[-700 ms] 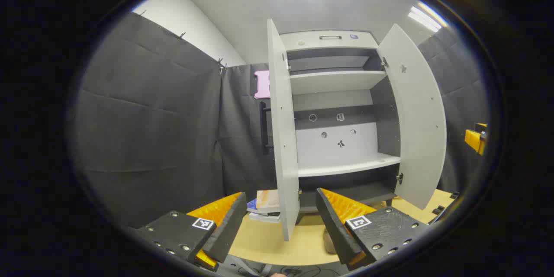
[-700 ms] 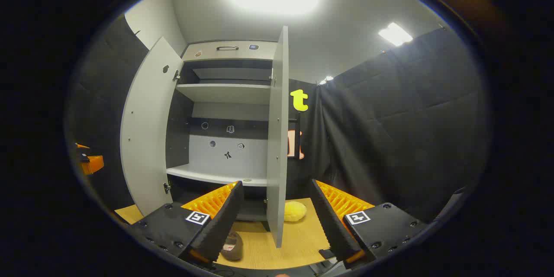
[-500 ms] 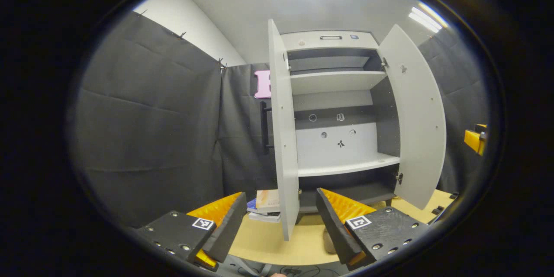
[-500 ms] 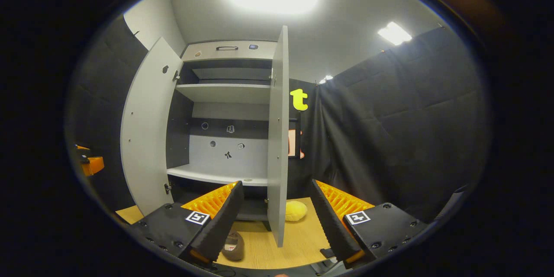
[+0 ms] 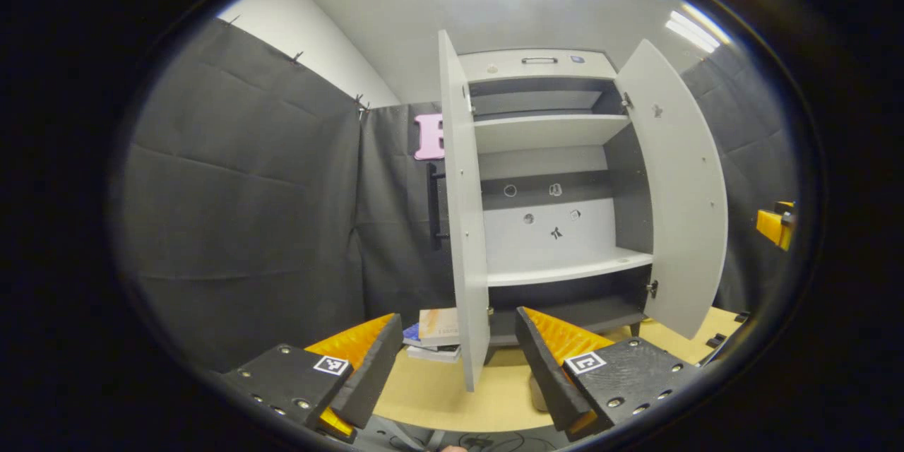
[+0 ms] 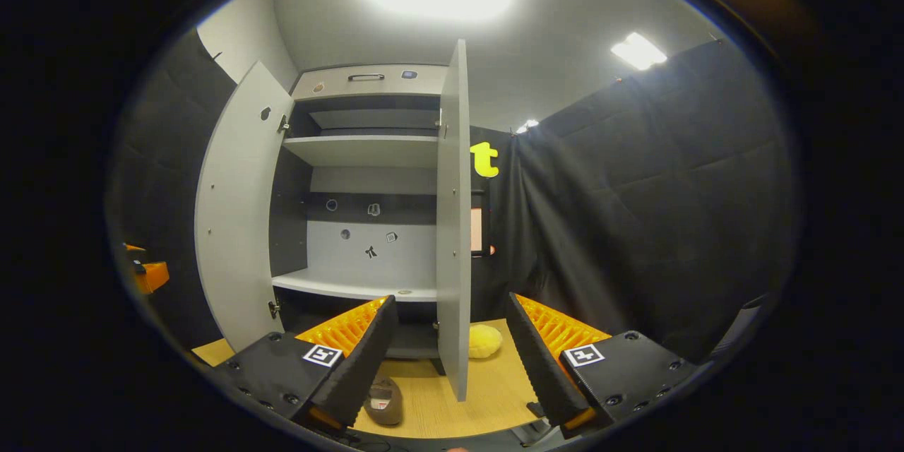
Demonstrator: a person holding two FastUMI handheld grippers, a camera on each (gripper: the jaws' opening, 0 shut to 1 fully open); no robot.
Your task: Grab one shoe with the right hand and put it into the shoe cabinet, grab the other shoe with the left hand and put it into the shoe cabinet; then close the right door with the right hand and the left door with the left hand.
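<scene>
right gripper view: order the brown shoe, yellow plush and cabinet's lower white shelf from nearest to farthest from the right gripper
1. brown shoe, on the tabletop just beyond the left finger of the right gripper.
2. yellow plush, farther back on the table, right of the open door's edge.
3. lower white shelf, inside the cabinet, up and left.

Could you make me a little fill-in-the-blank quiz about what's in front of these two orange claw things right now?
1. Both doors of the tall grey shoe cabinet stand ____.
2. The brown shoe lies on the ____ wooden floor, not on a shelf.
3. The fingers of the right gripper are spread ____, holding nothing.
4. The round fluffy cushion beside the cabinet is ____ in colour.

Missing words: open; light; apart; yellow
</scene>
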